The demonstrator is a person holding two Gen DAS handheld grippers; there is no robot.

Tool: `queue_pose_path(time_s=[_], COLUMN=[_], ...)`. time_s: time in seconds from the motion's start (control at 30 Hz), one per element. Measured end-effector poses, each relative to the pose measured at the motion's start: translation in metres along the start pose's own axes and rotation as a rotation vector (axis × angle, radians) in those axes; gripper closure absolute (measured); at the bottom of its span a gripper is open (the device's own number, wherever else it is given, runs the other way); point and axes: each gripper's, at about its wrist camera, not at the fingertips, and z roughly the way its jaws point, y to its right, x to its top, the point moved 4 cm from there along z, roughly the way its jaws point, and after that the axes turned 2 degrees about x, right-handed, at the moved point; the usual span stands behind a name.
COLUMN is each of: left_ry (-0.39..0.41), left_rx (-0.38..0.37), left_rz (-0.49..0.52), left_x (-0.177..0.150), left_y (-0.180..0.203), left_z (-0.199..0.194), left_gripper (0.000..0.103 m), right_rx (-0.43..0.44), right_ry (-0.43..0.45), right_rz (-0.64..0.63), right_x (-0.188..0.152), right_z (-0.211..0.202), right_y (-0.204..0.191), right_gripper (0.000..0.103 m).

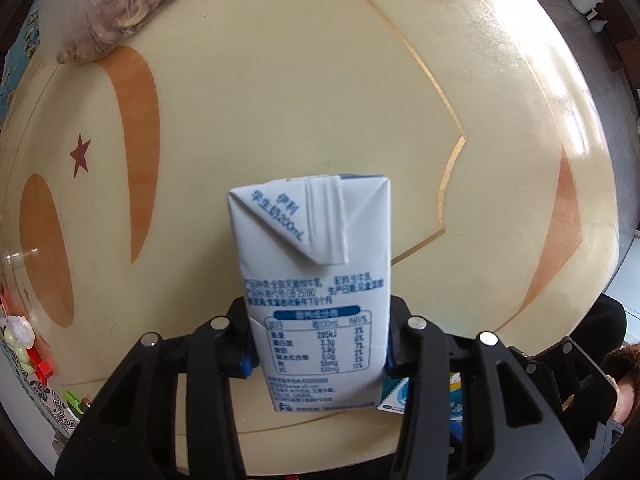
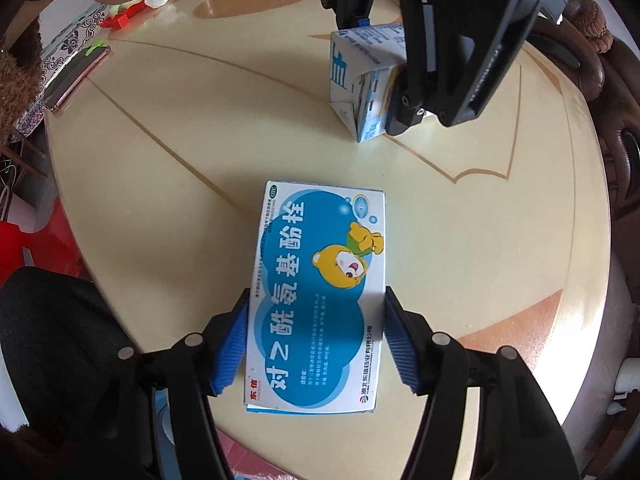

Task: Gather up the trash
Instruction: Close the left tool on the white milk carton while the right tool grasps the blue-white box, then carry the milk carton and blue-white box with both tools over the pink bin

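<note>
Left gripper (image 1: 318, 354) clamping milk carton (image 1: 310, 264) marked 200mL, right gripper (image 2: 316, 332) seemingly pinching medicine box (image 2: 316, 296) reading 对乙酰氨基酚栓

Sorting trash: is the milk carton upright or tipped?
Tipped: the milk carton hangs tilted in the left gripper, its folded end off the table.

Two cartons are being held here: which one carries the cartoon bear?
The flat blue-and-white medicine box in the right tool. The milk carton in the left tool shows only text and a nutrition table.
</note>
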Motion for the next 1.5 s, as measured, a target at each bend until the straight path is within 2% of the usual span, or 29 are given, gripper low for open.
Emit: queue_pose_path(time_s=[0.2,0.47,0.73,0.93,1.07,1.5], left_ry=[0.037,0.070,0.108,0.157,0.196,0.305], left_rx=[0.012,0.031,0.057,0.073,0.077,0.111], left_rz=[-0.006,-0.023,-0.036,-0.039,-0.036,0.031], left_x=[-0.016,-0.033,-0.061,-0.105,-0.152,-0.253], left_y=[-0.004,0.008,0.014,0.012,0.013,0.070], left_z=[-0.015,-0.042,-0.076,-0.106,-0.117,-0.091], left_gripper=[0.059,0.059,0.059,0.059,0.059,0.059], right_rx=[-0.020,-0.050,-0.069,-0.094,-0.111,-0.117], right_ry=[0.013,0.045,0.082,0.118,0.140,0.187], right_rz=[0.020,0.032,0.039,0.059,0.088,0.193], right_x=[-0.004,-0.001,-0.010,-0.021,-0.037,-0.092], right_z=[-0.011,-0.029,-0.065,-0.096,-0.115,-0.149], right_y=[0.007,-0.009,-0.025,-0.035,-0.035,-0.049], right_gripper=[0.042,0.042,0.042,0.042,0.042,0.042])
